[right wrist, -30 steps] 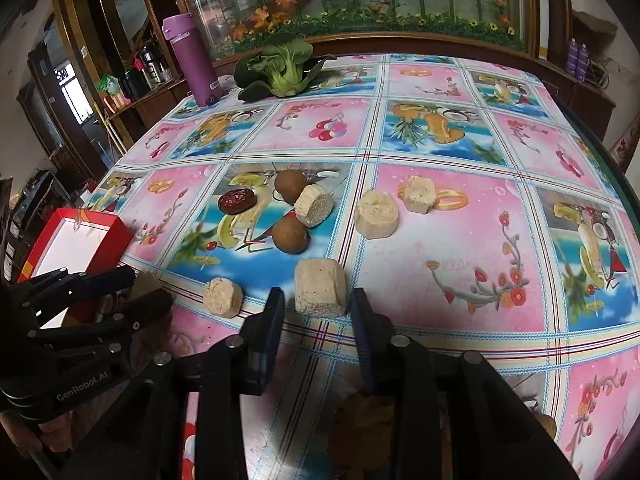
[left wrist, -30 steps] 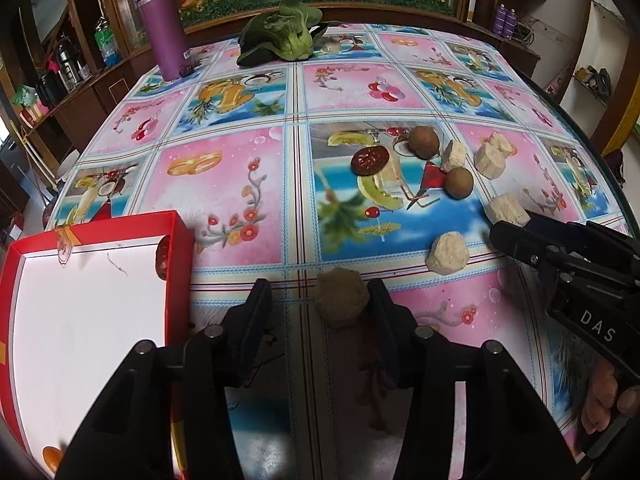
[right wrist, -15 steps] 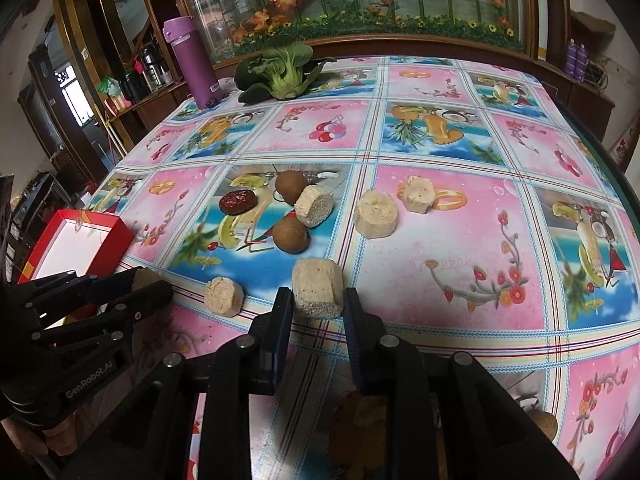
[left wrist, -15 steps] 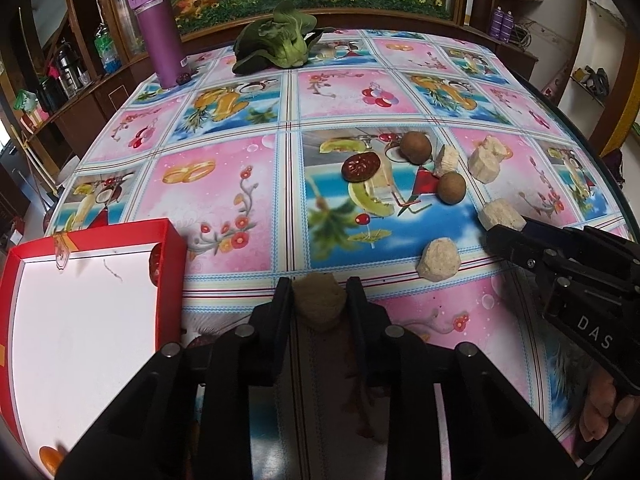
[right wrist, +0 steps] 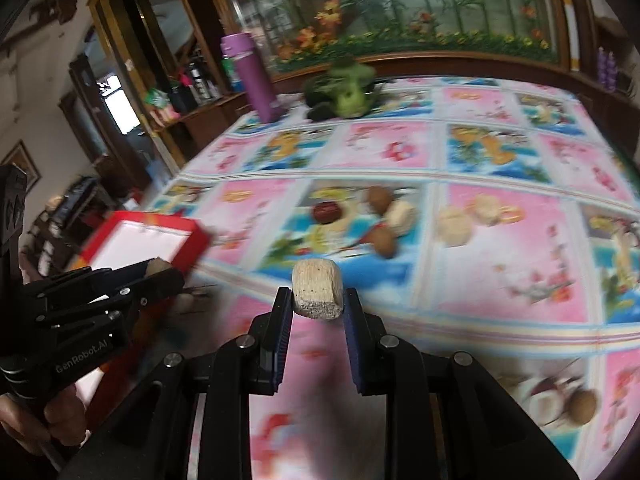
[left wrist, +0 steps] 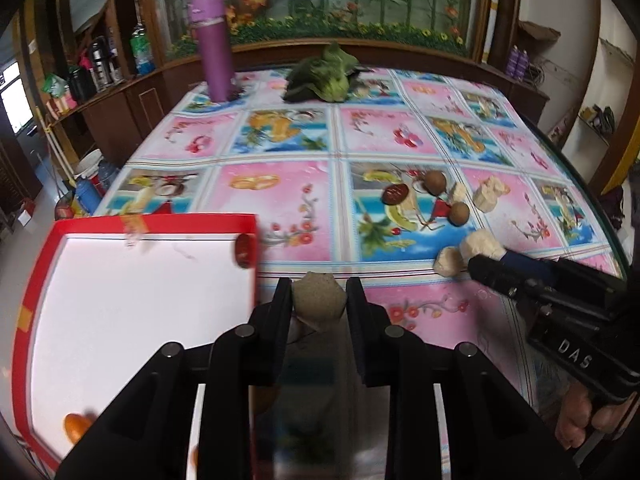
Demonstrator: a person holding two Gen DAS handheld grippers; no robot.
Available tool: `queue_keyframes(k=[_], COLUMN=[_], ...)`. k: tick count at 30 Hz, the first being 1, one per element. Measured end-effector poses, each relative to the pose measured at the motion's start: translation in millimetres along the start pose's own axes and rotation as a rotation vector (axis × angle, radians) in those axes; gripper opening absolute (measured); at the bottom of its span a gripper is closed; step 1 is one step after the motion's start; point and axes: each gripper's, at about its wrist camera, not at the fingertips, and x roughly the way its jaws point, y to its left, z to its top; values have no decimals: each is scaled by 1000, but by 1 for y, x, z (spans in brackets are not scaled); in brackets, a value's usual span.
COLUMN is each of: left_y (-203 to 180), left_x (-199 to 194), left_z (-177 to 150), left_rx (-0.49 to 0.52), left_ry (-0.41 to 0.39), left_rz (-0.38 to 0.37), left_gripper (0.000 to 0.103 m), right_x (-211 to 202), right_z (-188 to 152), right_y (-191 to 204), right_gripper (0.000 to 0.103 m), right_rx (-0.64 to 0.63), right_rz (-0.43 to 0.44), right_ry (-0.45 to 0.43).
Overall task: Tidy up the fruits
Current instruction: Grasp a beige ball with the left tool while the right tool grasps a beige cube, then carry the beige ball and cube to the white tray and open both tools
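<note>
Farthest left sits the red tray (left wrist: 44,248), its white floor nearly bare: one dark red fruit (left wrist: 245,250) leans at its right wall and an orange fruit (left wrist: 76,427) lies at the near corner. Just right of that wall, the left hand-held gripper (left wrist: 319,300) is clamped on a tan faceted chunk (left wrist: 319,300), held between the fingers and, by the look of it, clear of the worktop (left wrist: 280,184).

The step in hand appears to be carrying each gripped piece to the tray. For the left one that means a short sideways move that clears the tray wall, then lowering close to the white floor before the fingers part, so the lump does not bounce or roll.

Further right, the right hand-held gripper (right wrist: 317,300) pinches a pale cylindrical piece (right wrist: 317,294) by its sides, lifted above the cloth. It has farther to travel, and the other tool lies between it and the tray, so going in turn would avoid a clash.

On the worktop beyond remain a dark date (right wrist: 327,212), two brown round fruits (right wrist: 379,197) and several pale chunks (right wrist: 453,222), still to be gathered.
</note>
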Motion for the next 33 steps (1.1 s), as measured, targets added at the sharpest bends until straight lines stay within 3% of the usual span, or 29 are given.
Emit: queue_keyframes(k=[7,16,23,33], left_y=[59,127,143,148], left_x=[-30,-38,-38,-39], left_z=[-19,-54,-66,-72], left_rx=[-86,-213,-243,-249], left_ry=[-33,-9,9,10], left_rz=[110,231,245,268], left_gripper=[29,29,29,29], right_x=[13,41,56,57], right_z=[-3,-17,-25,-30], right_y=[80,155,180,186], right_gripper=[24,24,24,26], right_rx=[-71,-170,-206,-225], right_rz=[168,236,242,236], right_ry=[33,109,149,151])
